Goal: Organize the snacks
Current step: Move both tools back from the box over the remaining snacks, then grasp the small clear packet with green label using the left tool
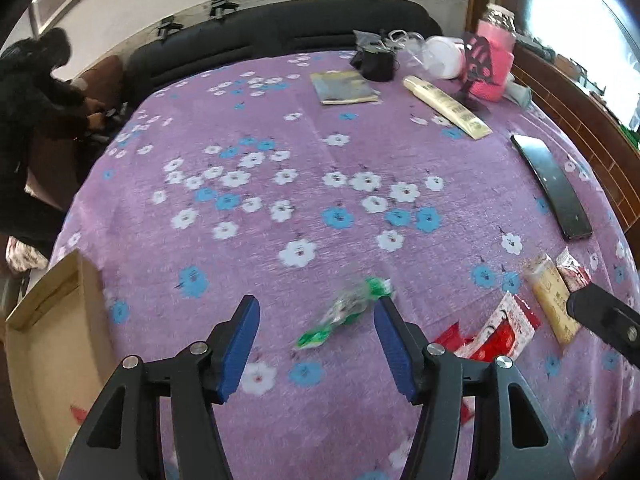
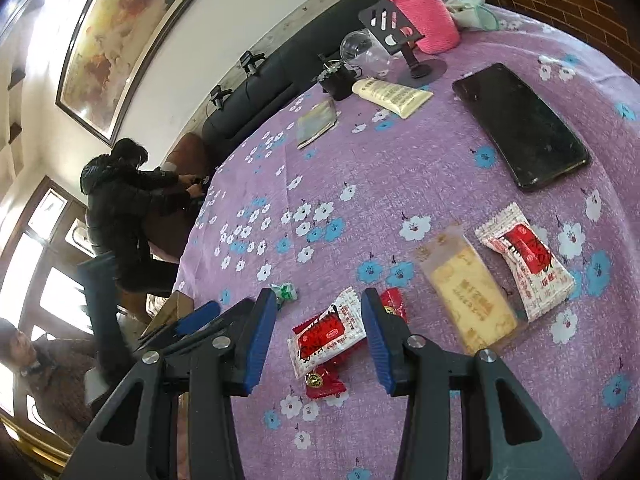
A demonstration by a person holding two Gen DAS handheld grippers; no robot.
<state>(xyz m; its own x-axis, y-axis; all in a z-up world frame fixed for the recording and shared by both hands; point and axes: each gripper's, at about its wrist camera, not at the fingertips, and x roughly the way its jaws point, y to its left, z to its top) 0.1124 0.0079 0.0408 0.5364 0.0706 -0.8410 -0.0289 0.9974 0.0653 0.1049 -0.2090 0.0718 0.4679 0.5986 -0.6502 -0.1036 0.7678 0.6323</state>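
Note:
A green snack packet point(image 1: 344, 316) lies on the purple flowered tablecloth point(image 1: 280, 160), just ahead of my left gripper point(image 1: 317, 302), which is open; the packet's end lies by the right fingertip and is not pinched. My right gripper point(image 2: 319, 293) is open and straddles a red-and-white snack packet point(image 2: 328, 332) that rests on a red packet point(image 2: 324, 386); neither pad presses on it. To its right lie a yellow packet point(image 2: 468, 300) and another red-and-white packet point(image 2: 528, 256). In the right wrist view the green packet point(image 2: 286, 291) shows beside the left gripper's blue pad.
An open cardboard box point(image 1: 52, 340) sits at the table's left edge. A black phone point(image 2: 520, 124), a cream tube point(image 2: 392, 96), a booklet point(image 1: 344, 87), a phone stand point(image 2: 420, 68) and a pink bottle point(image 2: 424, 12) lie at the far side. A person in black point(image 2: 116, 208) stands beyond the table.

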